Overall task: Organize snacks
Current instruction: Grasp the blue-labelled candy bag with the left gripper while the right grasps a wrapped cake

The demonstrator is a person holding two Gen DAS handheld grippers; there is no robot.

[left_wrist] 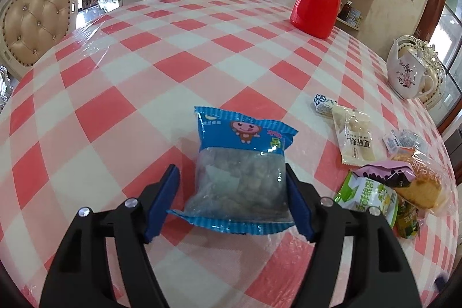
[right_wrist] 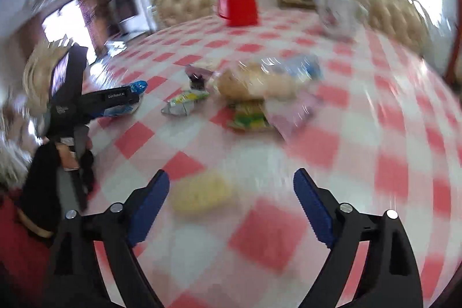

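Crowding nearby: snack pile (left_wrist: pixel 398 178), red jug (left_wrist: pixel 316 5), teapot (left_wrist: pixel 407 74)

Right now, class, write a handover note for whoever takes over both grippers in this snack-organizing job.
Left gripper: open, straddling the blue snack bag lying on the checked table; not clamped.
Right gripper: open, empty; a blurred pale yellow snack lies just ahead.
Snack pile: jumbled beside the bag.
Done: nothing visibly sorted.
Left: grip the bag, then sort the pile.
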